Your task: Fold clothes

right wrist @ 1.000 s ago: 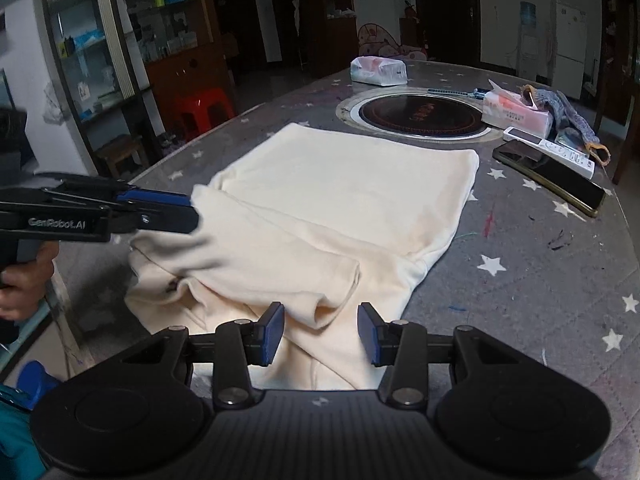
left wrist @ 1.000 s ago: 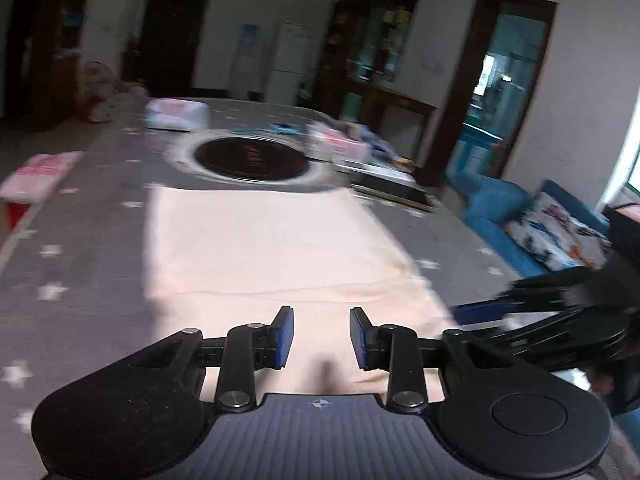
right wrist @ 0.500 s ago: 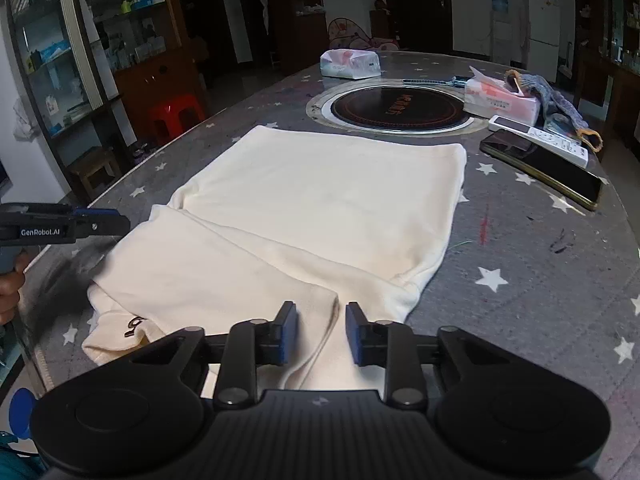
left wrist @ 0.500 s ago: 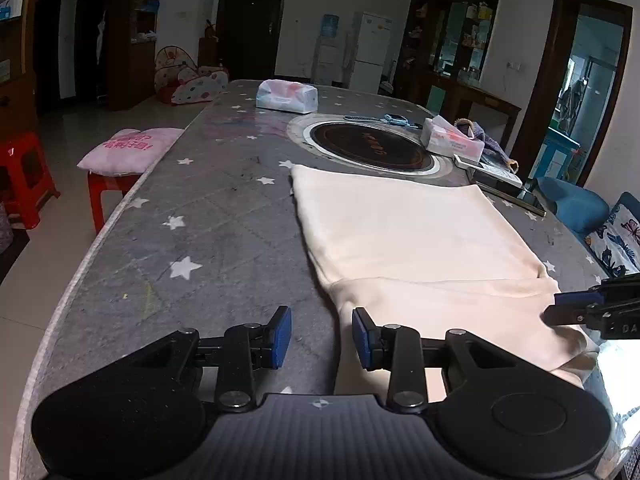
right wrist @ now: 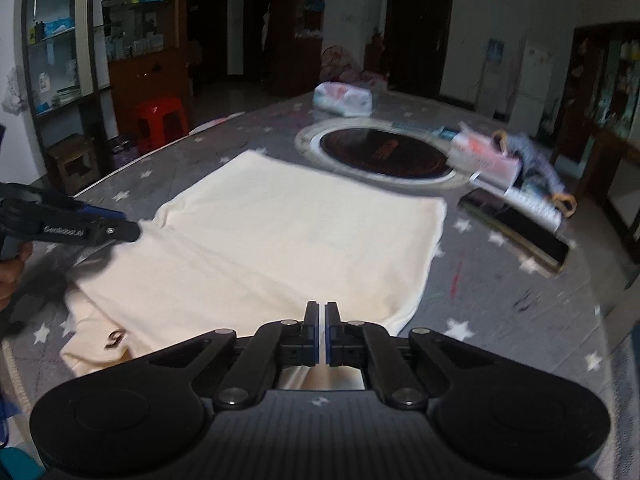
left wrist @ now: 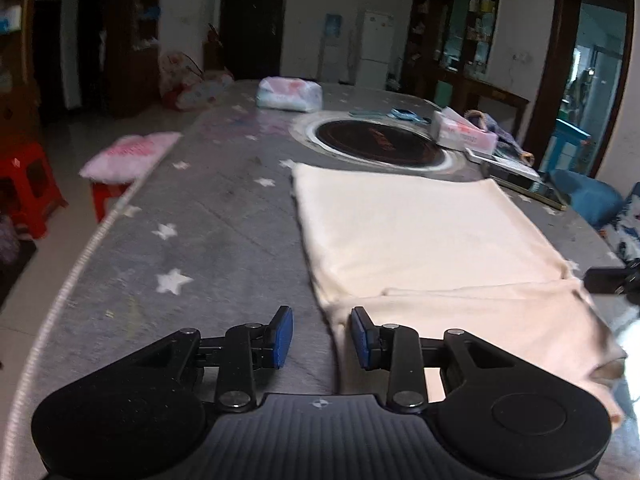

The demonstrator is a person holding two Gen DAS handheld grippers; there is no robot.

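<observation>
A cream garment [left wrist: 420,236] lies flat on the grey star-patterned table [left wrist: 208,232], with a folded band across its near end. My left gripper [left wrist: 321,334] is open, low at the garment's near left corner, its jaws astride the cloth's edge. In the right wrist view the garment [right wrist: 288,240] fills the middle. My right gripper [right wrist: 322,330] is shut on the garment's near right edge; cloth shows under the fingers. The left gripper [right wrist: 120,230] also shows in that view at the garment's left side.
A round black hotplate [left wrist: 380,146] is set in the table beyond the garment. A tissue pack [left wrist: 289,94], a tissue box [left wrist: 464,134], a remote and a dark tablet [right wrist: 516,228] lie around it. Red stools [left wrist: 28,188] stand left of the table.
My right gripper has closed from open onto the garment's near edge. My left gripper has swung from over the cloth to its left corner and stays open.
</observation>
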